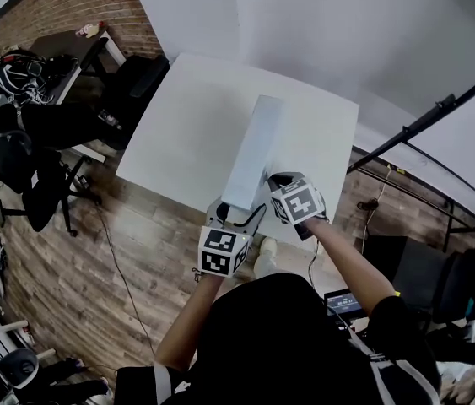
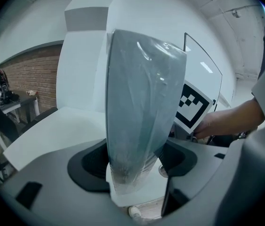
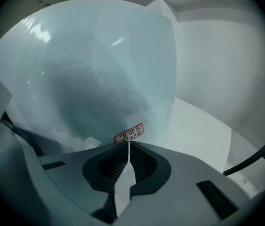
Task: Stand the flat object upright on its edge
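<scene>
Pale blue-grey flat panel (image 1: 254, 154), sealed in clear plastic film, up on its long edge on the white table (image 1: 186, 116). It runs straight away from the person, near end at the table's front edge.

Left gripper (image 1: 239, 212) has that near end. In the left gripper view the panel (image 2: 141, 117) rises tall and narrow between the jaws, which stand wide, with a dark pad against each face. Grip looks made.

Right gripper (image 1: 275, 182) sits just beside the left one, on the panel's right side. Its own view shows the jaws drawn together (image 3: 129, 147), tips right up against the broad face (image 3: 94, 69) at a small red-bordered label (image 3: 129, 133). Can't tell whether they nip the film.

Marker cube (image 2: 191, 105) of the right gripper and the hand (image 2: 221, 121) holding it show past the panel in the left gripper view.

Floor is wood planks; brick wall and a cluttered desk (image 1: 68, 45) far left.
</scene>
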Available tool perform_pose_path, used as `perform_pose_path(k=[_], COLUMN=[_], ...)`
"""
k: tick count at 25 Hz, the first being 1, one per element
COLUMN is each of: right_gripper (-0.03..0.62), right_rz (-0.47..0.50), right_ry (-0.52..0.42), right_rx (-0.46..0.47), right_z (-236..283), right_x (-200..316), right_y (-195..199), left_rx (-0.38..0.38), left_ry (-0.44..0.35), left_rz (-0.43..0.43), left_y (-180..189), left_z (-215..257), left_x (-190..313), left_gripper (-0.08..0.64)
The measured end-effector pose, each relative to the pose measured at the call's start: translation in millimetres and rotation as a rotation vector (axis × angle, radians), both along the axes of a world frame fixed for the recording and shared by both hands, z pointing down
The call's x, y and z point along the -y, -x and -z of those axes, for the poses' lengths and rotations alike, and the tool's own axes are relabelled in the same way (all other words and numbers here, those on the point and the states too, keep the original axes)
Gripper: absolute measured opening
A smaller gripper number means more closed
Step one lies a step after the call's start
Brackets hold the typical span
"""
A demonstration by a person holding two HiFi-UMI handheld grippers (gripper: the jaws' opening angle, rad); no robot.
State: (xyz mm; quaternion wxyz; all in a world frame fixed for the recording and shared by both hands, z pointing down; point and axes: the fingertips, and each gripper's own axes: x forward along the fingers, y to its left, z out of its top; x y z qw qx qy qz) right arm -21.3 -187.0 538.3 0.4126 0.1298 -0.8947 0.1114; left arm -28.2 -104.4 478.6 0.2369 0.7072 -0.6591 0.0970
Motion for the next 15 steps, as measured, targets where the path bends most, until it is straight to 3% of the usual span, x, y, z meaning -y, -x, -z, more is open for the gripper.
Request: perform_pose_path(k=[15], right_gripper=[0.048], right_rz=[-0.008], right_ry=[-0.004], right_rx=[0.014], right_z=[-3], right_x=[53], right_y=[-3], left_rx=[0.014], left_ry=[0.007], left_rz=[-0.001], left_y=[-4], left_z=[-2], left_x=[61], left_gripper=[0.313])
